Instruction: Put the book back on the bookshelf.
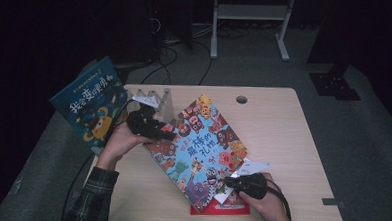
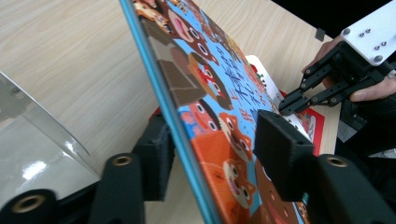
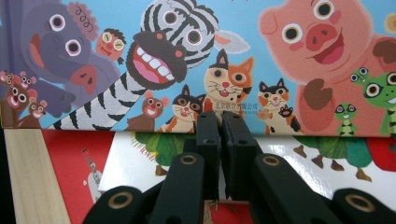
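The animal picture book (image 1: 198, 150) is being lifted by its far-left edge, so the grip is best settled before it is raised further. In the left gripper view the left tongs (image 2: 212, 149) straddle the book's blue edge: the pad beneath lies against the underside, while the pad above the cover stands a little apart from it, so the book is bracketed rather than firmly pinched. The pads ought to be brought fully onto the cover (a slack hold would probably let the glossy board slip). The right tongs (image 3: 219, 140) are pressed together, nothing held, tips resting at the book's lower edge near the front-right of the worktop (image 1: 292, 145); there they are well placed to steady that corner as a pivot.

The book lies diagonally across the middle of the worktop, its far end tilted up, its near end resting on a red-and-white book (image 1: 225, 204) underneath. Its cover is bright blue, crowded with cartoon animals (zebra, pig, cats, frogs), and looks thin, stiff and shiny. Another blue book (image 1: 89, 106) stands at the left edge.
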`<state>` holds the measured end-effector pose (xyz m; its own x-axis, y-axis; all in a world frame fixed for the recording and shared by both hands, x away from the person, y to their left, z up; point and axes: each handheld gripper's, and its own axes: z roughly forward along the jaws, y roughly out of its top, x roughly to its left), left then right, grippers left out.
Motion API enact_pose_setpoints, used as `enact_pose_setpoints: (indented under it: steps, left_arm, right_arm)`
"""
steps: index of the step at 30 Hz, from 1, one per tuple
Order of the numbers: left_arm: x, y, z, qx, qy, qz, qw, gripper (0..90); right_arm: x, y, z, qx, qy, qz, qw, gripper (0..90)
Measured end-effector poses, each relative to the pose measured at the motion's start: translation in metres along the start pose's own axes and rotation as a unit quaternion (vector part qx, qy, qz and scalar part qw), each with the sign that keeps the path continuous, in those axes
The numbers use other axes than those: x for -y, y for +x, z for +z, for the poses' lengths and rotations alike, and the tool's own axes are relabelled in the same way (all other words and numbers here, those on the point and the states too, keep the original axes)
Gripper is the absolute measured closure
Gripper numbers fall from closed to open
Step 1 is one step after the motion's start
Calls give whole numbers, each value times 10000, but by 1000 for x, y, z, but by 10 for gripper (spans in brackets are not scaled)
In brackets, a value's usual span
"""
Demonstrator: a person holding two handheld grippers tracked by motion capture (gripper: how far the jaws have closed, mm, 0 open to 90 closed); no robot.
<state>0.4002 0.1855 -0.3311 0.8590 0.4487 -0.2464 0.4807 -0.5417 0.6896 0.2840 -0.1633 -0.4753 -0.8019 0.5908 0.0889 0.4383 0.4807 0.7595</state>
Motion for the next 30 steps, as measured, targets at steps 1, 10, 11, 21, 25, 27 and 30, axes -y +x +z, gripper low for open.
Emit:
enact_pose_setpoints:
  steps: [1, 10, 11, 21, 25, 27, 30]
  left_arm:
    - [-3, -1, -1, 0, 39, 35, 10000, 515]
    - [-26, -10, -6, 27, 307, 128, 9994, 573]
    - [-29, -11, -5, 47, 354, 139, 9993, 579]
    - [-51, -20, -10, 97, 630, 141, 9979, 645]
    - [-61, -27, -11, 70, 730, 218, 9971, 664]
    - [-64, -30, -11, 45, 759, 250, 9968, 672]
    - [-67, -33, -11, 40, 751, 224, 9969, 684]
  right_arm:
    - [0, 0, 1, 6, -12, -24, 10000, 851]
    - [-7, 6, 11, 56, -87, -132, 9999, 862]
    - [-8, 6, 12, 75, -85, -156, 9998, 862]
    - [-13, 13, 19, 42, -129, -241, 9996, 869]
    - [-15, 15, 22, 82, -128, -227, 9996, 870]
    - [-16, 15, 24, 123, -154, -286, 9994, 871]
    - [-17, 15, 26, 135, -175, -304, 9993, 876]
